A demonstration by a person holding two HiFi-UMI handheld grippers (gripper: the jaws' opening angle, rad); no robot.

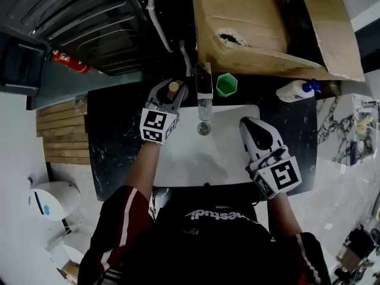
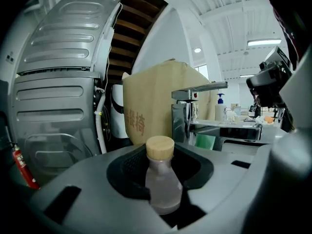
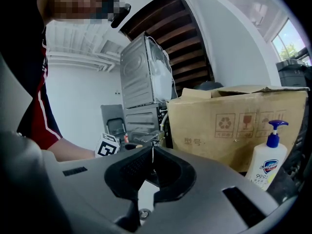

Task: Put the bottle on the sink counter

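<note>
We see the small frosted bottle (image 2: 163, 184), tan-capped, upright in the left claw (image 1: 171, 91), at the sink's (image 1: 231, 147) eleven o'clock.

The head view looks steeply down from above the person onto the sink (image 1: 184, 153). Each gripper view rides low and close behind its own jaws, facing almost level across the sink. All three views share the box (image 1: 237, 22) behind it.

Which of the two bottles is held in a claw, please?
The small frosted bottle with the wooden cap, clamped in the left claw; the white pump bottle stands free on the counter.
</note>
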